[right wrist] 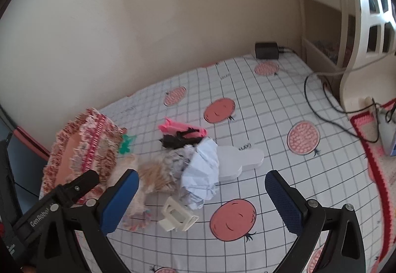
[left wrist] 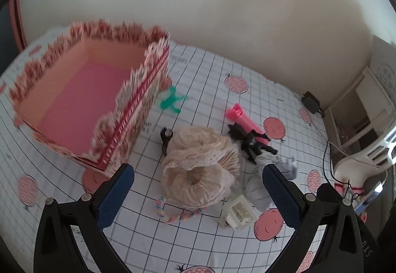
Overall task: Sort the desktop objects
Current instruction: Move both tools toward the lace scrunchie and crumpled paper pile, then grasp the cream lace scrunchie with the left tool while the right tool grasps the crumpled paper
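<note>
A pile of small objects lies on the gridded tablecloth (left wrist: 210, 70). In the left wrist view I see a cream lace scrunchie (left wrist: 200, 166), a cream hair claw (left wrist: 238, 213), a pastel braided tie (left wrist: 173, 217), a black bow (left wrist: 245, 139), a pink comb clip (left wrist: 243, 119), a green clip (left wrist: 170, 99) and crumpled paper (left wrist: 259, 186). My left gripper (left wrist: 198, 196) is open just above the scrunchie. My right gripper (right wrist: 201, 201) is open over the cream claw (right wrist: 177, 216) and crumpled paper (right wrist: 201, 171). The pink, lace-trimmed box (left wrist: 81, 99) stands empty at the left; it also shows in the right wrist view (right wrist: 81, 149).
A white bunny-shaped board (right wrist: 237, 161) lies right of the pile. A black charger (right wrist: 266, 50) and cables (right wrist: 321, 104) sit at the far right by a white shelf (right wrist: 358, 37). A wall (left wrist: 222, 0) runs along the back edge.
</note>
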### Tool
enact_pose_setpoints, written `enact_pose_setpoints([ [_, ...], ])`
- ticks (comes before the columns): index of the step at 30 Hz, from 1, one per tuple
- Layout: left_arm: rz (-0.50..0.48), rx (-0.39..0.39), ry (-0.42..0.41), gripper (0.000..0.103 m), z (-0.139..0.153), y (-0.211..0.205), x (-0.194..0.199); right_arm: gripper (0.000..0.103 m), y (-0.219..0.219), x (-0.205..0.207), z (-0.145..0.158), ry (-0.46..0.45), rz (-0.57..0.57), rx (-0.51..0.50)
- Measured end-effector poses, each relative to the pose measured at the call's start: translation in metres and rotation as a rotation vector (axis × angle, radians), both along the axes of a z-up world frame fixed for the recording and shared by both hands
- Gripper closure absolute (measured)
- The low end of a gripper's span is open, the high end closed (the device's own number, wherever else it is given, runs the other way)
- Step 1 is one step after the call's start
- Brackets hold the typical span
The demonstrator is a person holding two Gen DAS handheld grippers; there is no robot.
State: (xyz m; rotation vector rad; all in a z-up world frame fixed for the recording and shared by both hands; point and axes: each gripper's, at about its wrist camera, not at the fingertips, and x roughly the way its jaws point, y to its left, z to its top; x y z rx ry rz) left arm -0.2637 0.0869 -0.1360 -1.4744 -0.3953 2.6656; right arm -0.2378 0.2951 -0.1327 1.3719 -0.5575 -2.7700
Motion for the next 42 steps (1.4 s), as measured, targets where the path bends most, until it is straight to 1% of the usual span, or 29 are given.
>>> enact_pose_setpoints([
  [4, 0.015, -0.026, -0.053, 0.000, -0.025, 0.004, -0.010, 0.000, -0.002, -0.014, -0.021, -0.038, 0.005, -0.005],
  [6, 0.012, -0.025, -0.065, 0.000, -0.031, 0.008, -0.013, 0.000, -0.004, -0.018, -0.028, -0.041, 0.005, -0.014],
  [7, 0.013, -0.036, -0.071, 0.000, -0.034, 0.010, -0.015, 0.000, -0.005, -0.019, -0.030, -0.036, 0.010, -0.022],
  [10, 0.015, -0.094, -0.042, 0.000, -0.041, 0.016, -0.016, 0.000, -0.011, -0.023, -0.037, -0.044, 0.045, -0.025],
  [13, 0.008, -0.136, -0.036, 0.000, -0.050, 0.020, -0.019, 0.001, -0.016, -0.025, -0.049, -0.060, 0.072, -0.020],
  [15, 0.002, -0.142, -0.046, 0.000, -0.056, 0.022, -0.023, 0.003, -0.017, -0.027, -0.055, -0.073, 0.072, -0.025],
  [17, -0.007, -0.141, -0.053, 0.000, -0.061, 0.023, -0.025, 0.003, -0.017, -0.027, -0.060, -0.081, 0.075, -0.036],
  [19, -0.016, -0.138, -0.061, 0.000, -0.065, 0.024, -0.027, 0.004, -0.017, -0.028, -0.064, -0.087, 0.070, -0.026],
  [21, -0.019, -0.139, -0.065, 0.000, -0.068, 0.024, -0.027, 0.010, -0.016, -0.028, -0.068, -0.095, 0.063, -0.035],
  [24, -0.024, -0.142, -0.066, 0.000, -0.071, 0.025, -0.028, 0.014, -0.013, -0.029, -0.075, -0.110, 0.054, -0.079],
  [27, -0.021, -0.139, -0.063, 0.000, -0.071, 0.023, -0.028, 0.023, -0.016, -0.029, -0.075, -0.099, 0.063, -0.092],
  [28, -0.019, -0.139, -0.060, 0.000, -0.071, 0.022, -0.028, 0.024, -0.017, -0.029, -0.074, -0.094, 0.065, -0.098],
  [31, -0.028, -0.147, -0.056, 0.000, -0.072, 0.022, -0.027, 0.034, -0.019, -0.029, -0.076, -0.095, 0.077, -0.116],
  [32, -0.031, -0.150, -0.060, 0.001, -0.073, 0.023, -0.027, 0.039, -0.021, -0.028, -0.077, -0.096, 0.082, -0.114],
  [35, -0.034, -0.153, -0.085, 0.001, -0.078, 0.024, -0.030, 0.050, -0.024, -0.027, -0.076, -0.100, 0.098, -0.101],
  [38, -0.033, -0.175, -0.096, 0.001, -0.082, 0.026, -0.031, 0.053, -0.024, -0.026, -0.075, -0.097, 0.103, -0.105],
  [40, -0.031, -0.172, -0.099, 0.001, -0.082, 0.026, -0.030, 0.054, -0.022, -0.026, -0.075, -0.097, 0.100, -0.110],
  [41, -0.030, -0.171, -0.096, 0.007, -0.081, 0.026, -0.029, 0.054, -0.022, -0.026, -0.075, -0.099, 0.099, -0.113],
  [42, -0.032, -0.167, -0.095, 0.015, -0.081, 0.026, -0.029, 0.054, -0.022, -0.026, -0.075, -0.098, 0.098, -0.113],
])
